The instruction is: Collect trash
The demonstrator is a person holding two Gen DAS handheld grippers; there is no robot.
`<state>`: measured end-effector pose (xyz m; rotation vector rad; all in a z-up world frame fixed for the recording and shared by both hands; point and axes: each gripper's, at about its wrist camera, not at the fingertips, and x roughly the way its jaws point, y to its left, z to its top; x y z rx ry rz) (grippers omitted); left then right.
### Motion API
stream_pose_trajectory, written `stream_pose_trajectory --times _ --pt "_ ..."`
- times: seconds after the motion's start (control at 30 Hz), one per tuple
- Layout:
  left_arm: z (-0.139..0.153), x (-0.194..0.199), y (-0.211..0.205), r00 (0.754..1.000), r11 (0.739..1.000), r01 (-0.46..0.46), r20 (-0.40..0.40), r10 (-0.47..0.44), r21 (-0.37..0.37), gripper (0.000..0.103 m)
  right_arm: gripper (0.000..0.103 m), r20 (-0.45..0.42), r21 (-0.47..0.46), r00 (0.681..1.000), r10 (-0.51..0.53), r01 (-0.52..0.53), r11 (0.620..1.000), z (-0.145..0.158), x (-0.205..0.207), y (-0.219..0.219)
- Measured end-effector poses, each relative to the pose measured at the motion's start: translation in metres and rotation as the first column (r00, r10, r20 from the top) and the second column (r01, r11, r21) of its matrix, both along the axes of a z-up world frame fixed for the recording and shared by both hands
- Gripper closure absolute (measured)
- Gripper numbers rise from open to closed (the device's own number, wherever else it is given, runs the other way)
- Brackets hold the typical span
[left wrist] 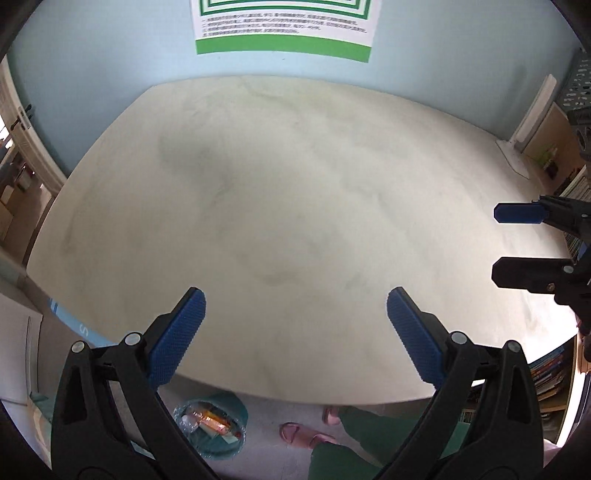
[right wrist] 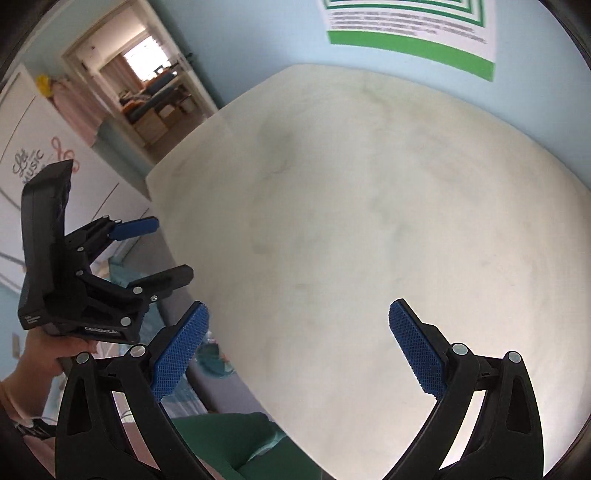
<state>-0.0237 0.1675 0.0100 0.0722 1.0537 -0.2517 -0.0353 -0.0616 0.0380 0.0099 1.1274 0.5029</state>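
Observation:
A teal trash bin (left wrist: 212, 424) lined with a clear bag stands on the floor below the table's near edge; wrappers and a plastic bottle lie inside it. It also shows partly in the right wrist view (right wrist: 214, 363) behind my fingers. My left gripper (left wrist: 295, 306) is open and empty above the white table (left wrist: 288, 192). It shows from the side in the right wrist view (right wrist: 166, 251), open. My right gripper (right wrist: 297, 317) is open and empty over the table. It shows at the right edge of the left wrist view (left wrist: 496, 243). No trash shows on the table.
The table (right wrist: 369, 221) stands against a light blue wall with a green-bordered poster (left wrist: 284, 33). Pink slippers (left wrist: 295, 434) and green trouser legs are beside the bin. Bookshelves (left wrist: 550, 376) stand at the right. An open doorway (right wrist: 147, 92) is at the left.

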Motion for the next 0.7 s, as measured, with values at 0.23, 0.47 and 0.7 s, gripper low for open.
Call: stream_pose_trajectory --times 0.23,0.47,0.7 --pt "0.010 0.033 -0.072 0.994 0.996 0.085 0.067 -0.084 -0.011 0.007 0.006 0.091 -0.100 0.965 -0.247 0.256 0.962 0.008 -0.003 -0.084" --pt "0.001 0.051 -0.123 0.966 0.968 0.245 0.101 -0.239 -0.056 0.007 0.006 0.134 -0.116 0.911 -0.390 0.405 0.907 0.015 -0.021 -0.124" --pt "-0.010 0.068 -0.140 0.937 0.940 0.337 0.115 -0.330 -0.055 0.007 0.006 0.161 -0.112 0.852 -0.498 0.517 0.849 0.022 -0.033 -0.139"
